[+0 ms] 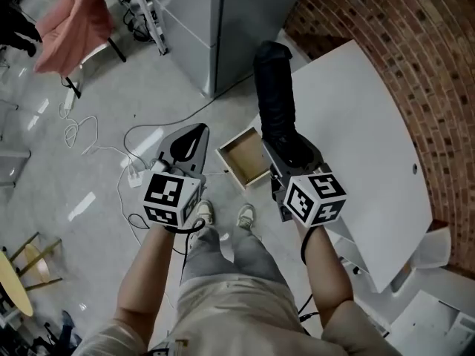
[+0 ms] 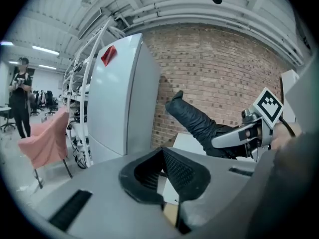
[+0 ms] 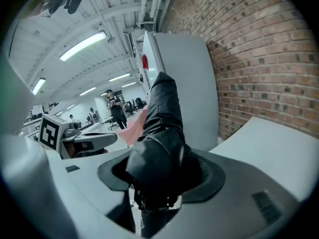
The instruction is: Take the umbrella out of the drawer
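Note:
A black folded umbrella (image 1: 276, 95) sticks out forward from my right gripper (image 1: 291, 153), whose jaws are shut on its thick lower end. The right gripper view shows the umbrella (image 3: 162, 128) filling the gap between the jaws of that gripper (image 3: 158, 179) and rising past them. Far below, between my two hands, the small wooden drawer (image 1: 245, 158) stands pulled out, its inside bare. My left gripper (image 1: 194, 136) hangs to the left of the drawer with nothing in it; its pads meet at the tip in its own view (image 2: 164, 156). From there the umbrella (image 2: 199, 126) and right gripper (image 2: 239, 136) show at right.
A white table (image 1: 364, 117) lies at right against a brick wall (image 1: 423, 50). A tall grey cabinet (image 1: 215, 28) stands ahead. White cables and a power strip (image 1: 133, 175) trail over the floor at left, near a chair draped in pink cloth (image 1: 70, 17). A person (image 2: 20, 98) stands far off.

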The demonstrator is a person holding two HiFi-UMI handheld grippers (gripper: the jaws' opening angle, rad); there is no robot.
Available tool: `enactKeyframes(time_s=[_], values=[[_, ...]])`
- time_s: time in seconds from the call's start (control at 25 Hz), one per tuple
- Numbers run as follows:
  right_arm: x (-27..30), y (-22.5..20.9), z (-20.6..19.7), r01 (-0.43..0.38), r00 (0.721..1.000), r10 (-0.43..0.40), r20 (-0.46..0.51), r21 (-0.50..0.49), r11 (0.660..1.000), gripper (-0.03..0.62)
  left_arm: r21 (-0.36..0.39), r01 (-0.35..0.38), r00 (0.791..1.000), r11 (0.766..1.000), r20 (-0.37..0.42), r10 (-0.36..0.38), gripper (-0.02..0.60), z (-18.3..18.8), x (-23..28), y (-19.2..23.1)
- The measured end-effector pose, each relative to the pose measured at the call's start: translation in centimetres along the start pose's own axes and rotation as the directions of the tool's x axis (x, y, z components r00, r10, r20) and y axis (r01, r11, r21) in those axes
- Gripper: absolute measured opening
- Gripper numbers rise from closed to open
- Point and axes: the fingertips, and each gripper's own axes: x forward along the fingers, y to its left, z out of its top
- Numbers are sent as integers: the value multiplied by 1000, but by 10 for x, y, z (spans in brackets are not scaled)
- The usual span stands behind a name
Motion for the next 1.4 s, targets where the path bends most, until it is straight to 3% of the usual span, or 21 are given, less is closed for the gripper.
enactKeyframes(time_s=[0.32,0.6,0.88,1.12,1.28,1.4], values=[[-83,29,94,3,982,3,189,-34,999,253,76,6,982,997,186,-20,8,116,-52,-23],[-154,56,160,19,935,18,355,-100,995,253,147,37,958,988,276,-77,8,173,-98,-57],[-200,77,175,34,900,35,434,-149,988,253,179,54,938,982,328,-112,8,191,-138,-83],[-221,88,161,33,895,36,445,-145,989,253,236,40,932,971,342,-122,8,187,-154,-95],[-226,95,149,29,903,40,428,-154,988,253,310,2,940,951,324,-108,8,172,-155,-100],[-226,99,136,9,912,51,408,-144,990,253,314,0,947,949,305,-101,8,160,-155,-104]])
